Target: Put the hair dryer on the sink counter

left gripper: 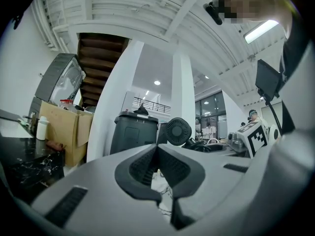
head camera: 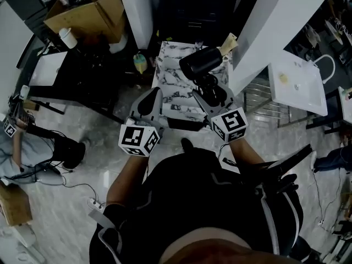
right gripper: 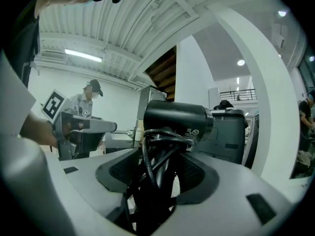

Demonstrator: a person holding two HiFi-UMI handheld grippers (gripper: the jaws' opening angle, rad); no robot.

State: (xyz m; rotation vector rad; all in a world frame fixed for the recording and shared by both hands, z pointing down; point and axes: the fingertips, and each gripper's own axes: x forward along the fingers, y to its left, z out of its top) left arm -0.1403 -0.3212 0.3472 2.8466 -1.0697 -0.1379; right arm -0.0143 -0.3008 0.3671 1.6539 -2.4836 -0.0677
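Where right gripper fingers close, hair dryer — clamped

The marble counter is flanked by a white pillar at right and a white panel at left; its far right is overhung by the hair dryer.

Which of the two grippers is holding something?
The right gripper, closed on the black hair dryer. The left gripper is shut with nothing between its jaws.
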